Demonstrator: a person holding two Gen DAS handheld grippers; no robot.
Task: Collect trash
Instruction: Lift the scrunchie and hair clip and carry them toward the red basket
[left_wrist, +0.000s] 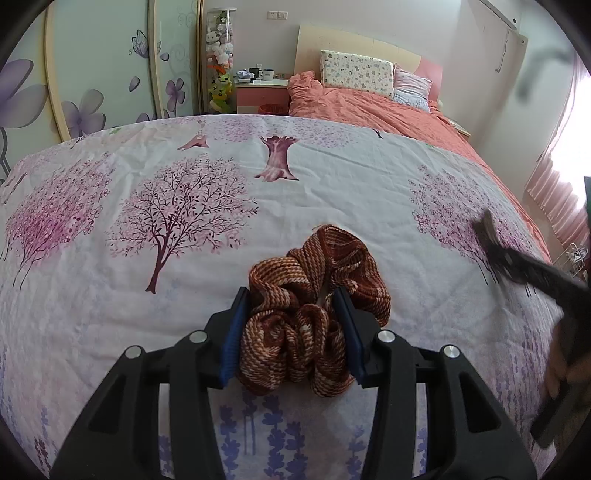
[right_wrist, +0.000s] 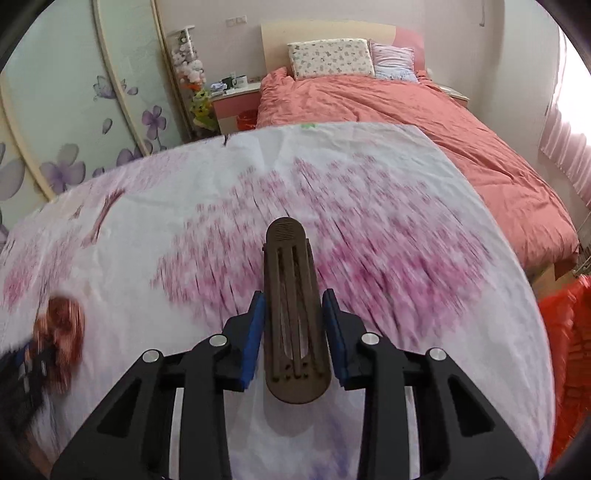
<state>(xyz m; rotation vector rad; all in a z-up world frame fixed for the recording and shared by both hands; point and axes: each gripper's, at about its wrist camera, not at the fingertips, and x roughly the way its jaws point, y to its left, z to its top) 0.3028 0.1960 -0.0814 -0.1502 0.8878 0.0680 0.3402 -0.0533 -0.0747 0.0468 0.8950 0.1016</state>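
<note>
My left gripper (left_wrist: 291, 299) is shut on a rust-brown knitted scrunchie (left_wrist: 314, 317) that rests on the tree-print sheet (left_wrist: 184, 206). My right gripper (right_wrist: 293, 304) is shut on a long dark brown hair clip (right_wrist: 293, 317), held just above the sheet (right_wrist: 369, 221) and pointing away from me. The right gripper with the clip also shows blurred at the right of the left wrist view (left_wrist: 517, 262). The left gripper and scrunchie show blurred at the left edge of the right wrist view (right_wrist: 59, 328).
An orange-red bag (right_wrist: 569, 354) hangs off the bed's right side. A salmon duvet (right_wrist: 406, 125) and pillows (right_wrist: 328, 57) lie beyond. A nightstand (left_wrist: 262, 92) with mugs and a small red bin (left_wrist: 269, 109) stand at the back left, by a wardrobe (left_wrist: 92, 74).
</note>
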